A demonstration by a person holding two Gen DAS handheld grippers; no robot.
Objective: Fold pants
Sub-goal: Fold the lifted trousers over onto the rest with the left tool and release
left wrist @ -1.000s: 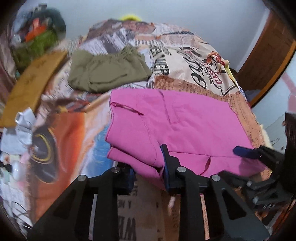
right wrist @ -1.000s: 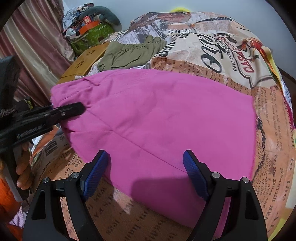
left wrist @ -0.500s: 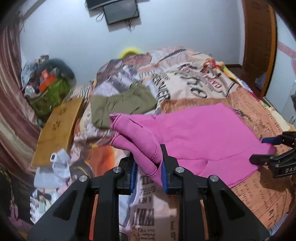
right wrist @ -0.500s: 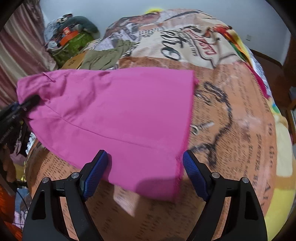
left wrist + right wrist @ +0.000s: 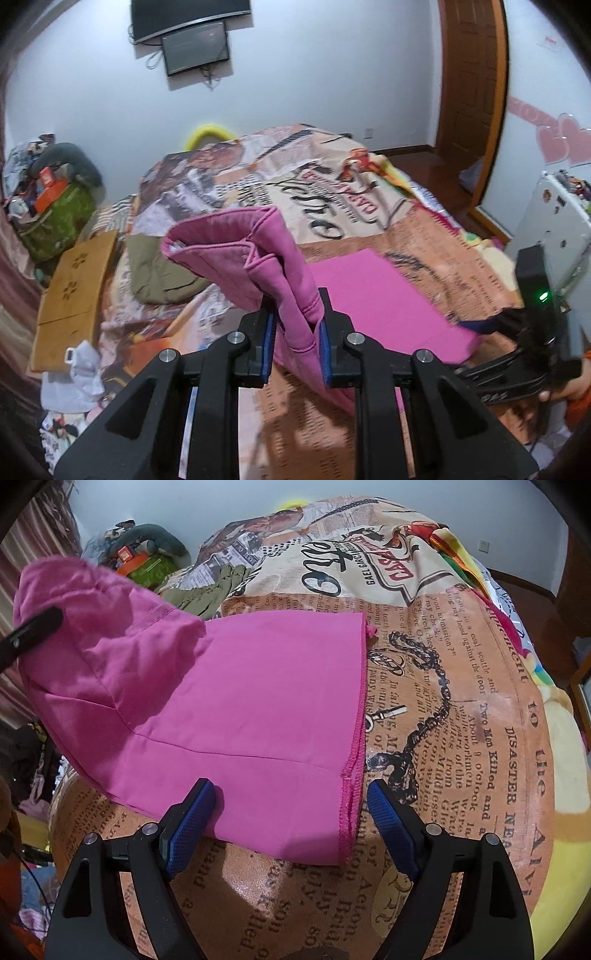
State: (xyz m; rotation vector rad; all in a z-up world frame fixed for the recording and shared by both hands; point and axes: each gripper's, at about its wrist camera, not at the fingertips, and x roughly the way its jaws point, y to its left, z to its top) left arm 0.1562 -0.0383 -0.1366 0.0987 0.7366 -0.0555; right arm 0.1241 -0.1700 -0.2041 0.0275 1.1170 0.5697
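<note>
On the far left, in my left camera, I see a messy pile (image 5: pixel 48 192) by the wall, but it is too blurry for me to tell what is in it. Next to it a flat wooden board (image 5: pixel 72 295) lies beside the bed (image 5: pixel 436 236), and its near end is partly covered by some white stuff I cannot make out. A green garment (image 5: pixel 162 275) lies on the bed, and part of it is hidden behind the pink cloth.

My left tongs (image 5: pixel 295 347) are closed on a bunched, thick end of the pink pants (image 5: pixel 280 273) and hold it up off the bed. I think it is the waist end, but the folds hide too much to be sure. The rest of the pants lie flat on the printed bed cover.

In my right camera the raised end is on the left, with only the tip of the left tongs showing. The flat leg part runs to a stitched hem (image 5: pixel 356 720). My right tongs (image 5: pixel 291 816) are wide open, with one pad on each side of the near hem corner. The left pad (image 5: pixel 190 823) seems to touch the cloth, but I cannot tell for sure. The right pad is over the bed cover, just beside the hem. The bottom of both views is blocked by the black tong arms.
</note>
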